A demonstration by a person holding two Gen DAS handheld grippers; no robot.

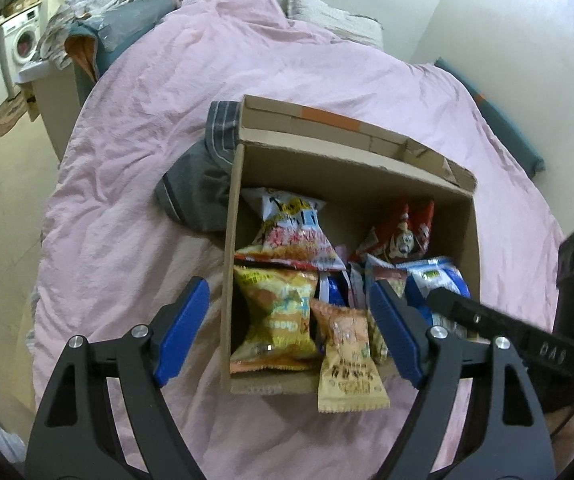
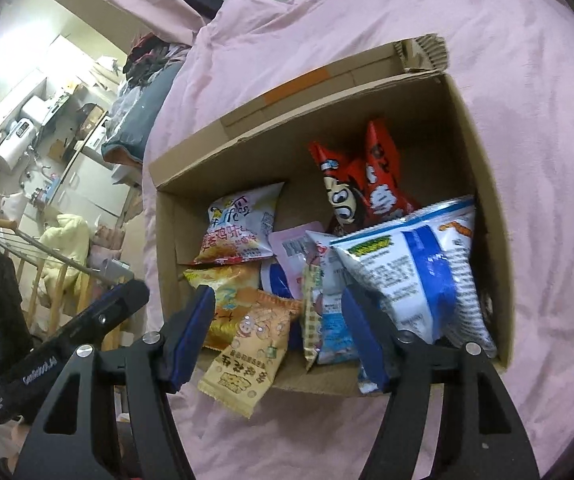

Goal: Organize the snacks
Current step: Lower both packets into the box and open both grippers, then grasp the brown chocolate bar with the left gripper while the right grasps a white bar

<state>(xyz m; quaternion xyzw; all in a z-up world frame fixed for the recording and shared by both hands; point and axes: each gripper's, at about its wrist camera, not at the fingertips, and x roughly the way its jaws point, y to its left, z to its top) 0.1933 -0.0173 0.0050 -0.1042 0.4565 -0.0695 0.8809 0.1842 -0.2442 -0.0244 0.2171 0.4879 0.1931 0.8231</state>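
Washing machine (image 1: 23,42): far left of the left wrist view, beyond the bed, well apart from everything else.
Bedspread (image 1: 135,128): pink, wrinkled, under the whole scene.
Grey cloth (image 1: 195,192): bunched on the bedspread, touching the box's left wall.
Left gripper (image 1: 289,330): pads apart, nothing clamped; left finger (image 1: 183,330) outside the box's left wall, right finger (image 1: 397,336) over the packets inside.
Box (image 1: 231,280): brown cardboard, open on top, lying on the bedspread, far flap folded back with an orange strip.
Yellow packet (image 1: 277,322): inside the box at the near left corner.
White and red packet (image 1: 291,236): behind the yellow packet, against the left part of the box.
Tan packet (image 1: 347,360): draped over the box's near edge, lower end on the bedspread.
Right gripper (image 2: 277,338): pads apart, gripping nothing; tan packet (image 2: 247,360) between the pads but not pressed; left pad at the near wall, right pad just in front of the big blue bag.
Red packets (image 2: 367,184): two, standing against the far right part of the box (image 2: 487,208).
Blue and white bag (image 2: 411,280): large, puffy, leaning on the right wall, touching the smaller packets beside it.
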